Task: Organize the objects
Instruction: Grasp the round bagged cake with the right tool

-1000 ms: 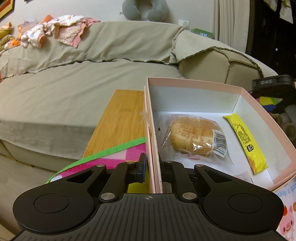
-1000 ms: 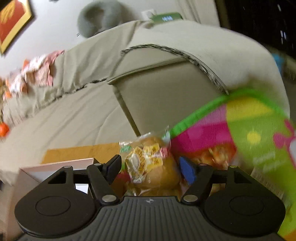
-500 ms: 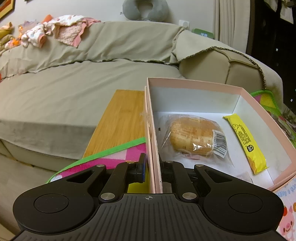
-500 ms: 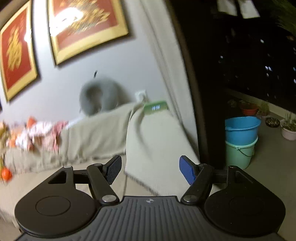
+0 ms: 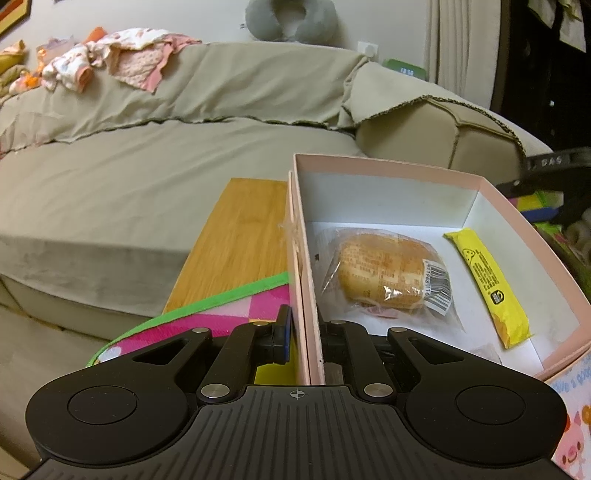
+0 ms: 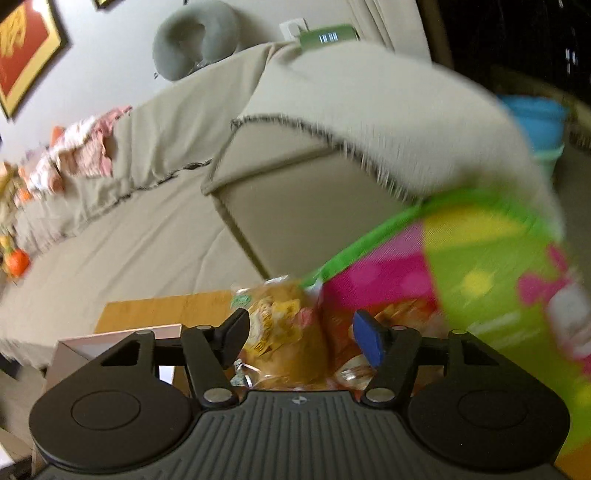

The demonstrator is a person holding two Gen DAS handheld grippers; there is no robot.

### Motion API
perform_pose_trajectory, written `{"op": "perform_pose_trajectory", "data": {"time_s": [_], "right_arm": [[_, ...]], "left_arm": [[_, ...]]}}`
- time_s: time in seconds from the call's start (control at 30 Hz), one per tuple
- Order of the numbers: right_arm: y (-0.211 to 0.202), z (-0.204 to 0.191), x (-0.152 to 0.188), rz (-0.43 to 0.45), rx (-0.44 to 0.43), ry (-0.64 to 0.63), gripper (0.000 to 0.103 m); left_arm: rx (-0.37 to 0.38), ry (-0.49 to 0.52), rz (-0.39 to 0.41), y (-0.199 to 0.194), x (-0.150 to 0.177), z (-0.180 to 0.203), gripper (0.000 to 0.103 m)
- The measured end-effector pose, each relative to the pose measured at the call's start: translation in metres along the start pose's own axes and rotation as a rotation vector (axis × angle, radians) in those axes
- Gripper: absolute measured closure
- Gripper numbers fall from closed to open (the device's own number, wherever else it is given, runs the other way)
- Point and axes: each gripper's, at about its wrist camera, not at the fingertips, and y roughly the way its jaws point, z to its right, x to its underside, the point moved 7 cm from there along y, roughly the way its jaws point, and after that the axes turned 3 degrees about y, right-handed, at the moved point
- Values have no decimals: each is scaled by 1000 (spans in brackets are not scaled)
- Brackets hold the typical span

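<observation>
My left gripper (image 5: 303, 339) is shut on the left wall of a pink box (image 5: 300, 236) that stands on a wooden board (image 5: 236, 243). Inside the box lie a wrapped bun (image 5: 384, 275) and a yellow snack bar (image 5: 487, 284). My right gripper (image 6: 299, 334) is open, with a second wrapped bun (image 6: 288, 332) lying between its fingers; the jaws stand apart from it. A corner of the pink box (image 6: 92, 341) shows at the left of the right wrist view. The right wrist view is blurred.
A beige sofa (image 5: 147, 155) with clothes (image 5: 110, 62) on it fills the back. A colourful play mat (image 6: 480, 280) lies under the box and the bun. Blue and green buckets (image 6: 535, 122) stand far right. A grey neck pillow (image 5: 291, 18) sits behind the sofa.
My right gripper swung up toward the wall and came back down over the second bun. The left gripper has kept its hold on the box wall without moving.
</observation>
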Motion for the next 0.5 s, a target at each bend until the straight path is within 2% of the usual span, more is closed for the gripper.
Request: {"op": "perform_pose_trajectory", "data": {"time_s": [0.1,0.17,0.23,0.33,0.5], "right_arm": [[15,-1,10,-9,-65,39,38],[22,-5,12,-19,-65,17,38],[20,-11,14,-20,-44,-27,49],[2,-15,18,-20,-52,-73,51],[-54,-7,38,-12,-65,-78,51]], "left_arm": [[-7,-4,5,-1,0,0,92],[-5,-4,4,0,0,0,92],[-3,-4,4,0,0,1,92],[0,-6,2,0,0,0,92],[0,-14,3,0,0,-1,92]]}}
